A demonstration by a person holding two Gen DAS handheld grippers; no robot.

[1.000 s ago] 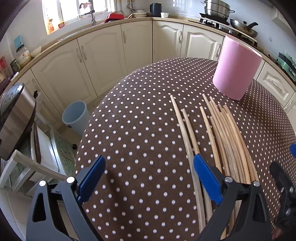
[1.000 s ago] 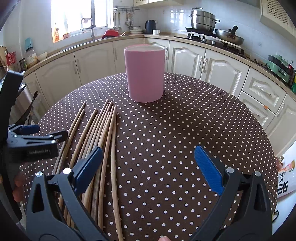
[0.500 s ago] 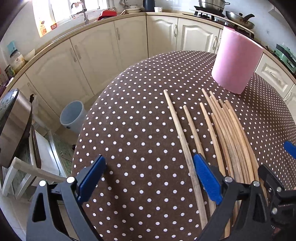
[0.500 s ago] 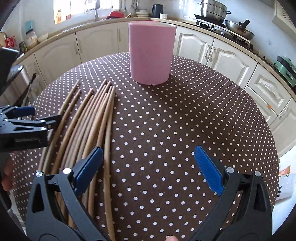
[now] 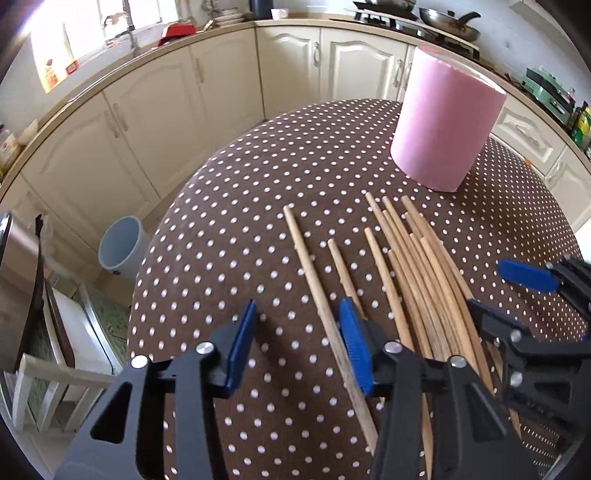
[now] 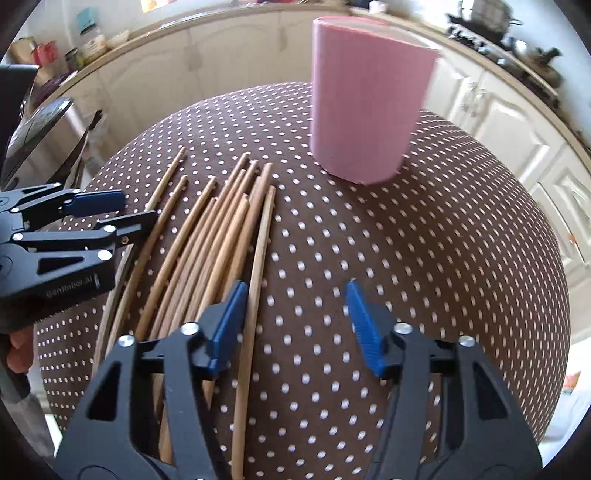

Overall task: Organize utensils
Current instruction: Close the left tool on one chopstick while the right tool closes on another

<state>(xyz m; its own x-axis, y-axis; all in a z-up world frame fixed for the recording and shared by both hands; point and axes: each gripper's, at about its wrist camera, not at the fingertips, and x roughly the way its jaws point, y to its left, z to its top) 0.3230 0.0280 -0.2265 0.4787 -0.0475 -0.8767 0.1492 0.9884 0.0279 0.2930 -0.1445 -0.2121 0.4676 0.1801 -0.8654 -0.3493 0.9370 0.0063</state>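
Note:
Several wooden chopsticks (image 5: 424, 277) (image 6: 221, 229) lie side by side on a brown polka-dot tablecloth (image 5: 240, 240) (image 6: 443, 258). A tall pink cylindrical holder (image 5: 447, 122) (image 6: 369, 103) stands upright just beyond their far tips. My left gripper (image 5: 299, 325) hovers over the left edge of the row with its jaws closing. The leftmost stick (image 5: 314, 273) runs between them, close to the right pad, untouched. My right gripper (image 6: 295, 295) hangs over the right edge, jaws closing too. The rightmost stick (image 6: 258, 258) passes just inside its left pad. Each gripper shows in the other's view (image 5: 506, 295) (image 6: 122, 212).
Cream kitchen cabinets (image 5: 221, 92) curve behind the round table, with pans on a stove (image 5: 443, 22) at the back right. A grey bin (image 5: 120, 251) and a white chair frame (image 5: 44, 376) stand on the floor to the left. A hand (image 6: 18, 350) holds the left gripper.
Both grippers' jaws have narrowed from wide open to about half. Both have shifted toward the chopstick row, which now sits nearer each view's centre, and the pink holder looks closer.

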